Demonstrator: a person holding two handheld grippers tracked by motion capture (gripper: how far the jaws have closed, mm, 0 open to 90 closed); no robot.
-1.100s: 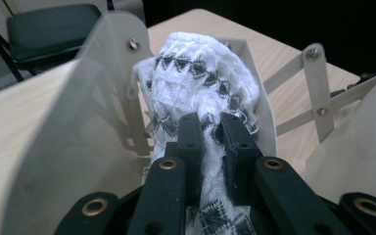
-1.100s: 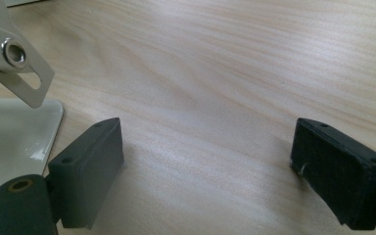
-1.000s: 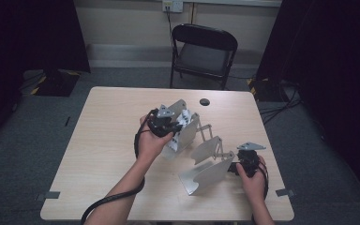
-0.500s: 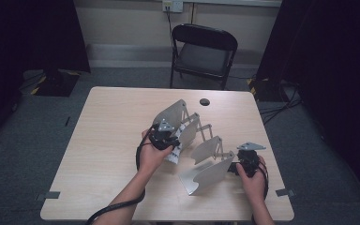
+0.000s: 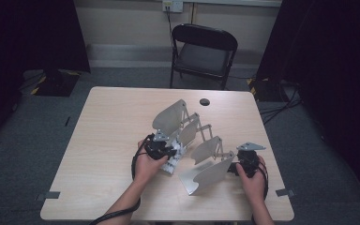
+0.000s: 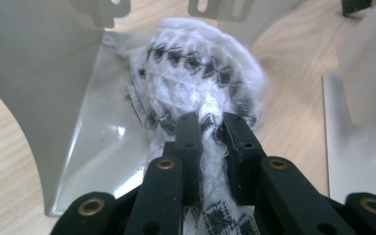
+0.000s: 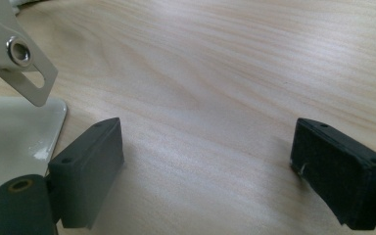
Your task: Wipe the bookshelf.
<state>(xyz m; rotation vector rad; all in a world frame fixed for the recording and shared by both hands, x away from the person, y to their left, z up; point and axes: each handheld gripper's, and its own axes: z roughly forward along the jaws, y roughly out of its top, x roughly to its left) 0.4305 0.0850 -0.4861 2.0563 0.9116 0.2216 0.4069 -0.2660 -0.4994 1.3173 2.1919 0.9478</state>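
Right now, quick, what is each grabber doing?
Left gripper: closed on the white cloth with black pattern, beside a grey metal panel.
Right gripper: open, holding nothing, over the wooden table.

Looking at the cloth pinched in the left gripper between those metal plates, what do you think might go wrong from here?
1. The left gripper is shut on the white patterned cloth by a thin bunched strand, so the cloth may slip free.
2. The loose knit bulges against a grey metal plate and its slotted tabs, so threads might snag.
3. The right gripper is open beside the rack's near plate, not holding it, so the rack could shift.
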